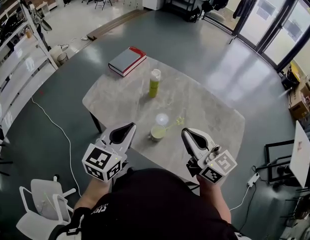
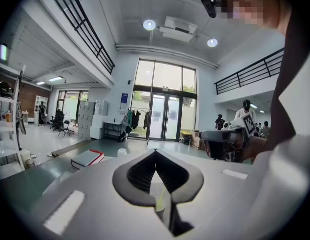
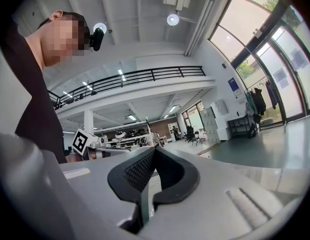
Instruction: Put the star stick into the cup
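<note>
- Head view shows the cup (image 1: pixel 157 133) near the front edge of the tabletop (image 1: pixel 210 109), between my two hand-held grippers and a little ahead of them.
- The star stick (image 1: pixel 171 125) looks like it is already in the cup. Its low end sits in the cup, and it leans out to my right, with the star up at that end.
- So the star end is nearer my right hand-held gripper (image 1: pixel 186 133). The cup itself is about as near to my left hand-held gripper (image 1: pixel 129 128).
- Left gripper view looks straight at the cup (image 2: pixel 159 204), with the yellow stick (image 2: pixel 162 194) poking out of it.
- The left jaws are pressed together and hold nothing. The right jaws are pressed together and hold nothing too.
- I think the job is done, so my next move just needs to keep clear of the leaning stick.
- A pale round thing (image 1: pixel 162 119) sits just behind the cup. I cannot tell what it is.
- A yellow bottle (image 1: pixel 155 83) and a book (image 1: pixel 127 60) are farther back, well out of the way.
</note>
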`<state>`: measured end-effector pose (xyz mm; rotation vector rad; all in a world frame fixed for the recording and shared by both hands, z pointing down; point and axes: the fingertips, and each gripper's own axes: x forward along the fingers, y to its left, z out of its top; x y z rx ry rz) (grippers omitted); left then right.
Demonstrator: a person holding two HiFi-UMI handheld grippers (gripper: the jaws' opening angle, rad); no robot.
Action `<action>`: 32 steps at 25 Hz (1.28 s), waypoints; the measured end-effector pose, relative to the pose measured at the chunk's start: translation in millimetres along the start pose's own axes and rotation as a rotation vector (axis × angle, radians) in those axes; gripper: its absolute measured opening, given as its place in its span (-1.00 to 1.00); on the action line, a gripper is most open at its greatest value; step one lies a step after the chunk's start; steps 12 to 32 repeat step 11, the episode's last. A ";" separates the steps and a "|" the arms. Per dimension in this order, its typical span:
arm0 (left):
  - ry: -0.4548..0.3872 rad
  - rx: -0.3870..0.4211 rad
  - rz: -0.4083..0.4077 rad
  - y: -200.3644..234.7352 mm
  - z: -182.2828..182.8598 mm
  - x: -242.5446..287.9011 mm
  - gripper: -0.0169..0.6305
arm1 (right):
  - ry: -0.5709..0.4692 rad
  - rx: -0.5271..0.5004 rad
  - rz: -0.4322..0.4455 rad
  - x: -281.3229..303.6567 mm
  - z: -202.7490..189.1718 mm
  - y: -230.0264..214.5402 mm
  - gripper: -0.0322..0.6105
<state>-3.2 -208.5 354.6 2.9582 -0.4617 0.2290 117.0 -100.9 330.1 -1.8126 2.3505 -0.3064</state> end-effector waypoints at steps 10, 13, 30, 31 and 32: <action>0.019 -0.019 -0.013 -2.1 -6.8 5.5 -0.94 | 0.015 0.023 -0.006 0.3 -6.4 -3.4 -0.86; 0.020 -0.020 -0.013 -2.3 -7.5 6.4 -0.94 | 0.016 0.024 -0.005 0.5 -6.7 -4.1 -0.86; 0.020 -0.020 -0.013 -2.3 -7.5 6.4 -0.94 | 0.016 0.024 -0.005 0.5 -6.7 -4.1 -0.86; 0.020 -0.020 -0.013 -2.3 -7.5 6.4 -0.94 | 0.016 0.024 -0.005 0.5 -6.7 -4.1 -0.86; 0.020 -0.020 -0.013 -2.3 -7.5 6.4 -0.94 | 0.016 0.024 -0.005 0.5 -6.7 -4.1 -0.86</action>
